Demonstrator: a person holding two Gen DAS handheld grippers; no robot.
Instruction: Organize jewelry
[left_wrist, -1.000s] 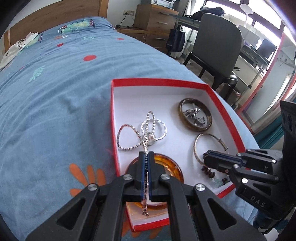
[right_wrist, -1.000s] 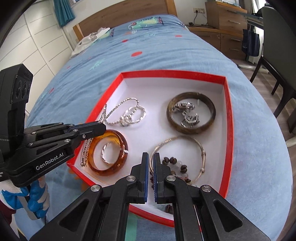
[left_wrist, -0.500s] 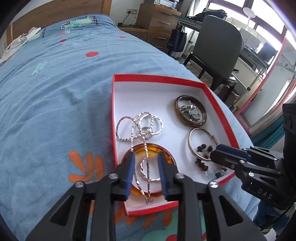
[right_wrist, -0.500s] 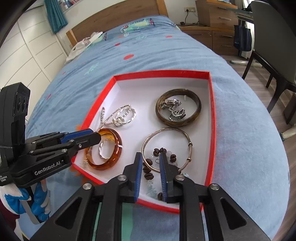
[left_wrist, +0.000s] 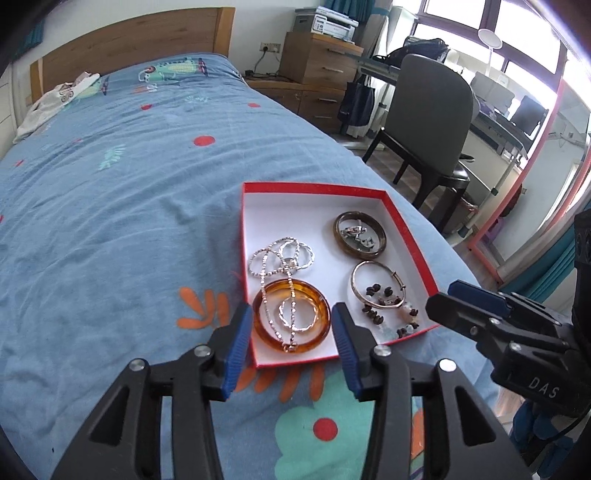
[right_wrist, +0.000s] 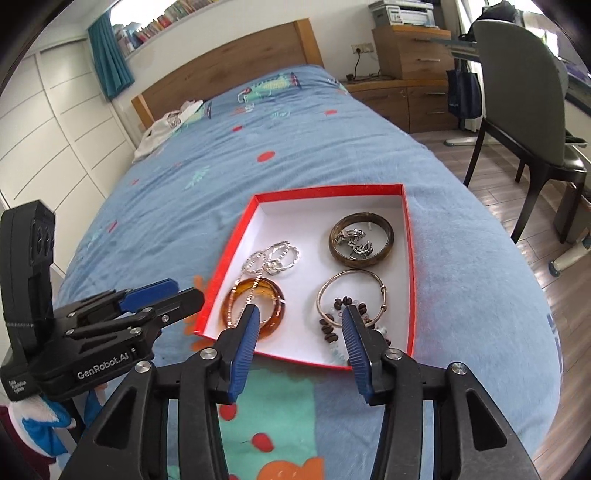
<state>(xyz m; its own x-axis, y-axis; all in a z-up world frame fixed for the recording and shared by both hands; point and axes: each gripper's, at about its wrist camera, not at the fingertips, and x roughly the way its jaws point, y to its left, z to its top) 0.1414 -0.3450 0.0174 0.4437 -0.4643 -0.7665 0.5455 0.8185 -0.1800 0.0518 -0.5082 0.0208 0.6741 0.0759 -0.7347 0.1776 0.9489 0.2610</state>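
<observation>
A red box (left_wrist: 317, 187) (right_wrist: 332, 192) with a white inside lies on the blue bedspread. In it are an amber bangle (left_wrist: 266, 334) (right_wrist: 275, 319), a silver chain (left_wrist: 280, 258) (right_wrist: 277, 258) draped across the bangle, a dark brown bangle (left_wrist: 360, 251) (right_wrist: 362, 258) with silver pieces inside, a thin metal bangle (left_wrist: 356, 286) (right_wrist: 349, 275) and a brown bead bracelet (left_wrist: 373, 315) (right_wrist: 328, 328). My left gripper (left_wrist: 291, 345) is open and empty, just short of the box's near edge. My right gripper (right_wrist: 299, 341) is open and empty above the near edge.
The blue patterned bedspread (left_wrist: 129, 206) fills the view. A grey chair (left_wrist: 432, 122) (right_wrist: 524, 103) stands beside the bed on the right. Wooden drawers (left_wrist: 317, 70) and a headboard (right_wrist: 229, 66) are at the far end. White cloth (right_wrist: 166, 125) lies near the pillow end.
My left gripper has let go of the silver chain and opened wide. My right gripper has opened too. Both have pulled back and up from the box.
</observation>
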